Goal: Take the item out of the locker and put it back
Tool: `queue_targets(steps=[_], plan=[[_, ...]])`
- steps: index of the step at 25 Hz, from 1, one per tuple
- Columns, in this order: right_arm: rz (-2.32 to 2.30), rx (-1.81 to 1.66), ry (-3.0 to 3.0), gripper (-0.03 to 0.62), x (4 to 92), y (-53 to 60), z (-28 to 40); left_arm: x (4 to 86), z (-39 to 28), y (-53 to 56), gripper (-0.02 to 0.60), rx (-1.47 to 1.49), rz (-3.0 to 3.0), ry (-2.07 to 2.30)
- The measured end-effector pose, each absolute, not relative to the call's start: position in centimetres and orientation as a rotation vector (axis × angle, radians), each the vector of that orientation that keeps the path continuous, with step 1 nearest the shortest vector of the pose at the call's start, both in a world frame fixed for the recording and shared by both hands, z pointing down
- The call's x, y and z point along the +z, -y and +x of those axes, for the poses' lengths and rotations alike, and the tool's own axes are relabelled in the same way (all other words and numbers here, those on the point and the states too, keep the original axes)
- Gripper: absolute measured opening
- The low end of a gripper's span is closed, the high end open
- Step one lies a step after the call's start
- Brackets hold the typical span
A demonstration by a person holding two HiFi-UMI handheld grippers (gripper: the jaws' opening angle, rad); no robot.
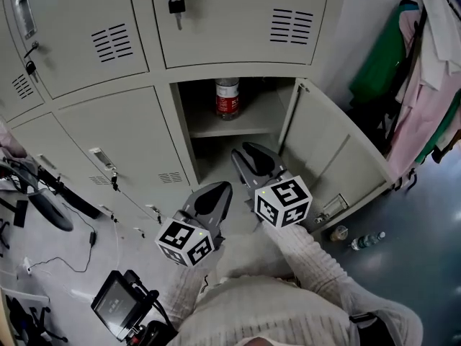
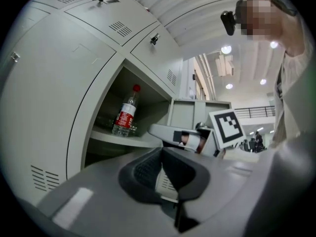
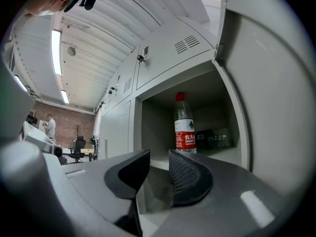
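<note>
A grey-blue floor (image 1: pixel 421 222) is seen underfoot. A small bottle (image 1: pixel 367 241) lies on it by the foot of the open door (image 1: pixel 338 157), and a screen device (image 1: pixel 115 305) with cables lies at the lower left. Clothes (image 1: pixel 425 71) are hung at the right beside a bank of pale grey metal lockers (image 1: pixel 108 132).

Nearest, a cream ribbed-knit sleeve (image 1: pixel 317 265) is seen behind the two grippers, each topped by a cube with black-and-white square markers. The left gripper (image 1: pixel 216 187) is held lower and to the left, outside the locker. Its dark textured pads are seen closed together in the left gripper view (image 2: pixel 162 154), with nothing between them. The right gripper (image 1: pixel 246 151) is held in front of the open compartment, below the shelf (image 1: pixel 248 125). Its jaws are parted by a narrow gap in the right gripper view (image 3: pixel 159 158), and nothing is held between them.

Farther in, the water bottle (image 1: pixel 227 98) is seen standing upright on the shelf, near its front edge and toward the left. It stands above and beyond the right jaws and apart from them. The bottle (image 3: pixel 184 127) is of clear plastic, with a red cap and a red-and-white label. Its red label is also seen from the left gripper view (image 2: pixel 126 113).

Beyond, louvred vents are cut into the smooth painted doors, and a padlock (image 1: pixel 176 4) is hung from the door above.
</note>
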State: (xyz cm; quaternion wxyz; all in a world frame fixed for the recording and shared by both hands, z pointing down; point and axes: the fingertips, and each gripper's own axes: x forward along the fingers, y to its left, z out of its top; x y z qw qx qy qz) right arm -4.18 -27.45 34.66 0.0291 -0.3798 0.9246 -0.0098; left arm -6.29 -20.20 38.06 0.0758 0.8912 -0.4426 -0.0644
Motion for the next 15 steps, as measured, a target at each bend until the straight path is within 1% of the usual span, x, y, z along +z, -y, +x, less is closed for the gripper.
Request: queue_targets(steps=[3, 6, 11, 15], plan=[[-1.187, -0.003, -2.836, 0.141, 33.3, 30.0, -5.1, 37.3, -6.9, 21.6, 0.009, -0.188, 2.694, 1.35], [-1.213, 0.028, -2.839, 0.172, 32.2, 32.5, -6.0, 36.5, -7.7, 23.1, 0.009, -0.193, 2.704, 1.374], [-1.29, 0.039, -2.841, 0.252, 31.1, 36.3, -6.5, 35.3, -8.1, 25.4, 0.009, -0.185, 2.727, 1.394], [-1.334, 0.03, -2.839, 0.296, 30.5, 38.5, -6.7, 34.6, -8.3, 26.4, 0.009, -0.192, 2.739, 1.395]])
